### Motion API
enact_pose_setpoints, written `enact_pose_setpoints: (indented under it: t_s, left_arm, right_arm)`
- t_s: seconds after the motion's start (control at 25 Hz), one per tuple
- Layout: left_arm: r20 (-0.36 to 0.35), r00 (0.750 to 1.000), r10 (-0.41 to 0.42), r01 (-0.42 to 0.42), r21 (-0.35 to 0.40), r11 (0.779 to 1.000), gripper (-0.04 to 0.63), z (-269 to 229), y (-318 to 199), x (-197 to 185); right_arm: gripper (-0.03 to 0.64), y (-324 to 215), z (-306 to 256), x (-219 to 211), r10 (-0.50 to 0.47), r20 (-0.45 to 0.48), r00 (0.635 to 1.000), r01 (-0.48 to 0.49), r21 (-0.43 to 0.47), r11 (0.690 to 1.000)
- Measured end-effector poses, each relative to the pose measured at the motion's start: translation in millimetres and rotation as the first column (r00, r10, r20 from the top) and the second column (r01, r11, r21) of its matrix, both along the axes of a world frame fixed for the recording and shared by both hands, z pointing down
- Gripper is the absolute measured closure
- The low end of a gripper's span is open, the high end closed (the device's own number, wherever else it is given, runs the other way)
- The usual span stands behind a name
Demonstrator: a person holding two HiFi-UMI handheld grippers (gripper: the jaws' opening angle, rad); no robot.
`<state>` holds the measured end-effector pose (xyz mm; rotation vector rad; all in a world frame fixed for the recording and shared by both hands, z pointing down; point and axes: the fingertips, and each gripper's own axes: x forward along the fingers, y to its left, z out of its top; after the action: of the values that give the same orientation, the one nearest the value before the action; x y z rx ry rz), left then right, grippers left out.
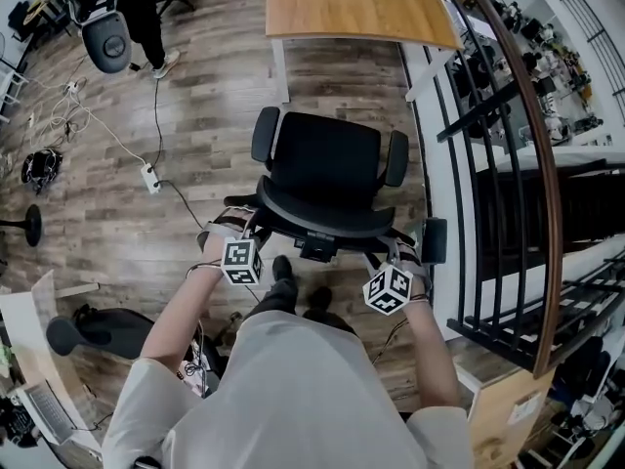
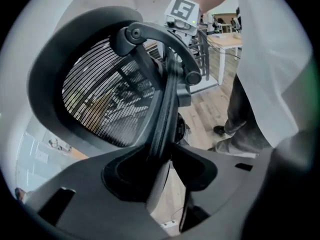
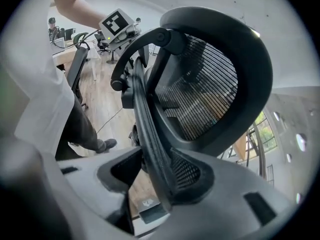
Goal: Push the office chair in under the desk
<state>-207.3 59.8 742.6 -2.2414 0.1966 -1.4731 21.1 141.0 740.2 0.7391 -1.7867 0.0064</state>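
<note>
Chair: stands apart from bench, seat facing it. Left claw and right claw each pinch backrest rim. Risk: uneven push could swivel chair, armrest striking bench leg.

Chair: the black mesh-backed office chair stands on the wooden plank floor.
Desk: the flat wood-topped desk lies beyond the chair, apart from it.
Railing: the dark metal railing runs right of the chair.
Left gripper: astride the backrest's left edge.
Right gripper: astride the backrest's right edge.
Power strip: the white power strip lies on the floor, left of the chair.
</note>
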Motion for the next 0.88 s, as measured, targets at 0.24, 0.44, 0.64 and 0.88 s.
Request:
enact_pose_setpoints:
  t_s: [0.24, 0.44, 0.64, 0.88]
  left_arm:
    - [0.026, 0.998, 0.055, -0.054, -0.014, 0.998, 0.443, 1.4, -6.3, 3.2]
    - [0.015, 0.996, 0.083, -0.083, -0.015, 0.996, 0.442, 2.3, -11.9, 5.3]
    - [0.02, 0.995, 0.101, -0.101, 0.007, 0.995, 0.446, 4.3, -30.0, 12.7]
    - [-0.004, 0.992, 0.125, -0.125, 0.01, 0.992, 0.449, 2.0, -57.6, 21.1]
  right_arm:
    - [0.446, -5.5, 0.5, 1.7, 0.024, -0.008, 1.0, -0.025, -0.046, 0.999]
    - [0.443, -9.1, 2.0, 2.6, 0.051, -0.016, 0.999, -0.052, -0.049, 0.997]
    - [0.44, -25.5, 2.6, 11.2, 0.08, -0.034, 0.996, -0.081, -0.031, 0.996]
    - [0.439, -56.2, 5.6, 19.1, 0.102, -0.065, 0.993, -0.104, -0.021, 0.994]
